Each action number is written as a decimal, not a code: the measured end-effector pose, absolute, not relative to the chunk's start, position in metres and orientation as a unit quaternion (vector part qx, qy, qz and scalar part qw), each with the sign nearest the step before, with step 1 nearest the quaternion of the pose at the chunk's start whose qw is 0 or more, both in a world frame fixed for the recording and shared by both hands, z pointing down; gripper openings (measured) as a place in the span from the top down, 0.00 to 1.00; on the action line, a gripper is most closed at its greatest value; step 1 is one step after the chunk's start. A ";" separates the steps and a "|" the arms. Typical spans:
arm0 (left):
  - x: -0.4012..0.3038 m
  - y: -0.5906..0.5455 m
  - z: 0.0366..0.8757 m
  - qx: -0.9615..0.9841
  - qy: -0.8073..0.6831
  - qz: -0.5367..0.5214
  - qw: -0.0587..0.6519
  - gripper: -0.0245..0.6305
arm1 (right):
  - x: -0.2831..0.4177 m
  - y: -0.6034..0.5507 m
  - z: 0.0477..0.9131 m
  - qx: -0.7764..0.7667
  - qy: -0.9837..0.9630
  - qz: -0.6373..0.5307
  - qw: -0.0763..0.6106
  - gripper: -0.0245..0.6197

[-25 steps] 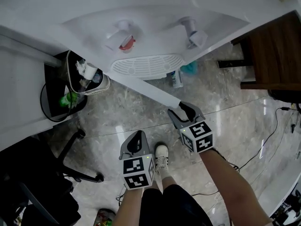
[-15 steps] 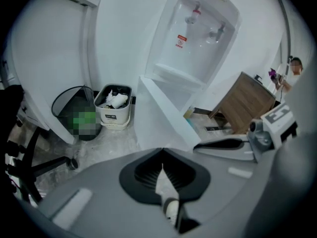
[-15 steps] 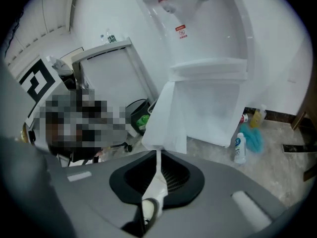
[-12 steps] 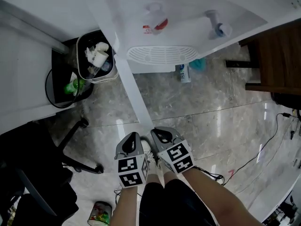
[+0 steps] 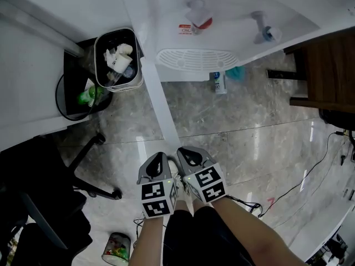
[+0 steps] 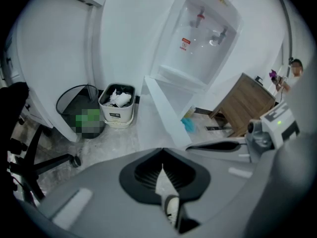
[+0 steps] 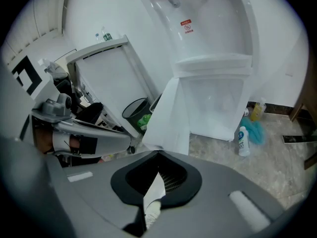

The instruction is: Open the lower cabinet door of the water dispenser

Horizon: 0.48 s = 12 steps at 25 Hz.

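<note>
Head view looks down on the white water dispenser (image 5: 222,15), whose lower cabinet door (image 5: 158,98) stands wide open and reaches out across the floor toward the person. A full waste bin (image 5: 117,60) stands left of the door. The left gripper (image 5: 160,157) and right gripper (image 5: 184,153) sit side by side just past the door's free edge, each with its jaws closed together on nothing.

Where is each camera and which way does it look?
Head view: on the person's head, looking steeply down at the water dispenser, its open cabinet door, left gripper, right gripper, legs.
Left gripper view: on the left gripper, facing the dispenser and bin; a shoe shows.
Right gripper view: on the right gripper, facing the dispenser; the left hand shows.
Shared: all show the open door.
</note>
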<state>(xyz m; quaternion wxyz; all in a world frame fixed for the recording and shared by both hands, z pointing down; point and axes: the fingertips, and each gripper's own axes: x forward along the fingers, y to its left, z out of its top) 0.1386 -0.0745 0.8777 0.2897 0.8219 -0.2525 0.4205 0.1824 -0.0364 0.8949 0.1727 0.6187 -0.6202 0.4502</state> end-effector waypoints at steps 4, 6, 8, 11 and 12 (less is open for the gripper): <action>0.140 -0.064 0.853 0.822 -0.237 0.430 0.289 0.95 | 0.189 -0.021 0.864 0.634 -0.607 0.452 0.163 0.97; 0.143 -0.056 0.836 0.820 -0.227 0.438 0.289 0.95 | 0.192 -0.009 0.843 0.643 -0.598 0.452 0.157 0.97; 0.149 -0.050 0.817 0.823 -0.216 0.443 0.283 0.95 | 0.198 0.002 0.820 0.655 -0.589 0.448 0.151 0.97; 0.158 -0.039 0.787 0.830 -0.202 0.444 0.271 0.95 | 0.209 0.019 0.787 0.676 -0.569 0.446 0.142 0.97; 0.161 -0.035 0.778 0.832 -0.199 0.443 0.268 0.95 | 0.213 0.025 0.777 0.682 -0.561 0.447 0.140 0.97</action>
